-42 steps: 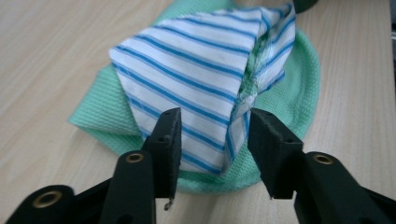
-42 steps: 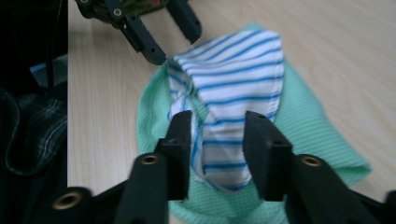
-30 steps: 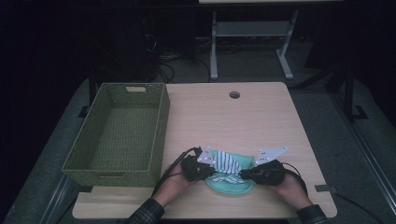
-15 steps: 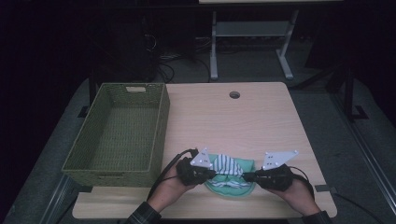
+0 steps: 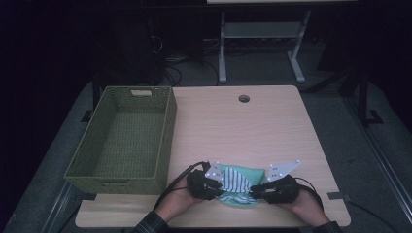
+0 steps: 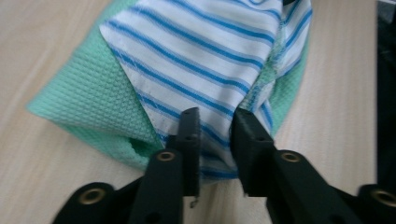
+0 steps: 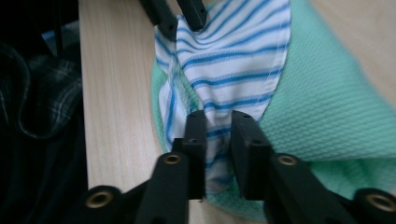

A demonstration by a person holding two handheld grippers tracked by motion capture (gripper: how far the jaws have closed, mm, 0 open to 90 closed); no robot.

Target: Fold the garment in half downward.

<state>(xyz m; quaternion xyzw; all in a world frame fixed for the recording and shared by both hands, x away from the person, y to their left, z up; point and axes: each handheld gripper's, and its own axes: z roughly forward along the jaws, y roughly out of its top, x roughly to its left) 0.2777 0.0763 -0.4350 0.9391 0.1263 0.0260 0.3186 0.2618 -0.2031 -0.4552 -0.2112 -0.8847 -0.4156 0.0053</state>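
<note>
A white cloth with blue stripes (image 5: 235, 178) lies folded on a mint-green waffle cloth (image 5: 252, 172) near the table's front edge. My left gripper (image 5: 219, 187) is at the bundle's left end and my right gripper (image 5: 253, 190) at its right end. In the left gripper view the left gripper (image 6: 215, 116) has a gap between its jaws, with striped cloth (image 6: 196, 51) lying slack in it over green cloth (image 6: 88, 102). The right gripper (image 7: 218, 116) also straddles striped cloth (image 7: 233, 51) beside green cloth (image 7: 327, 107). Both pairs of jaws have just been opening.
A woven olive basket (image 5: 167, 131) stands on the table's left side, with nothing in it. The wooden tabletop (image 5: 243, 131) has a round cable hole (image 5: 244, 98) at the back. A plaid sleeve (image 7: 42, 93) hangs past the table edge.
Both hands stay at the ends of the cloth bundle. The right hand has drawn slightly nearer the front edge. The cloths lie where they were.
</note>
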